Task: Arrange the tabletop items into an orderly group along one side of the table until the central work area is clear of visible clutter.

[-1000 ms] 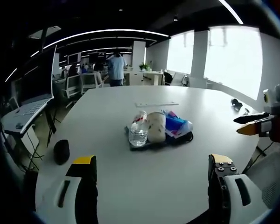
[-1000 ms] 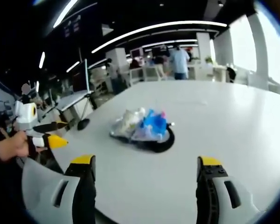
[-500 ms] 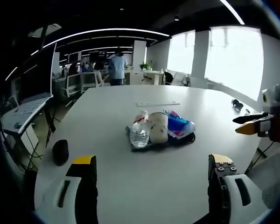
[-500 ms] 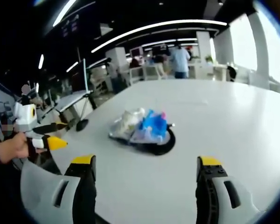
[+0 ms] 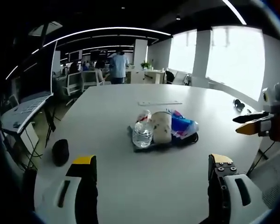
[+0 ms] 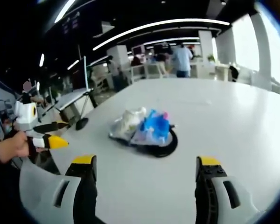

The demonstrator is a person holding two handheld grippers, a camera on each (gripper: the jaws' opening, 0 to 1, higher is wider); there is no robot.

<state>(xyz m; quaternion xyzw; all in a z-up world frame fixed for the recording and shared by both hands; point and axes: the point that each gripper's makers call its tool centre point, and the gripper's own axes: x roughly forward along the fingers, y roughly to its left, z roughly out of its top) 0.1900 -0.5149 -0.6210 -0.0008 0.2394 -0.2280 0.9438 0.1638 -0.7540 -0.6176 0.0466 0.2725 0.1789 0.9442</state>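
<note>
- Clutter sits mid-table (image 5: 130, 182): water bottle (image 5: 142, 134), pale cup (image 5: 161, 127), blue bag (image 6: 155, 127), heaped on a dark base.
- My left gripper (image 5: 151, 163) and right gripper (image 6: 144, 164) hang short of it, jaws apart, empty.
- Bottle looks slippery, so I'd take its middle; bag soft and crinkly.
- Left gripper view adds a black mouse (image 5: 60, 151) near the edge.

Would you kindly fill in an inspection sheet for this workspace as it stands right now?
Surface: white table, mostly bare.
Job's things: water bottle, beige cup and blue packet bunched mid-table on a dark tray.
Clutter: black mouse-like object near one edge; flat white strip farther off; small dark items at the far side.
Grippers: left gripper and right gripper open, holding nothing.
Cables: nothing seen on the table.
Surroundings: open office, bright windows, laptop on a stand.
</note>
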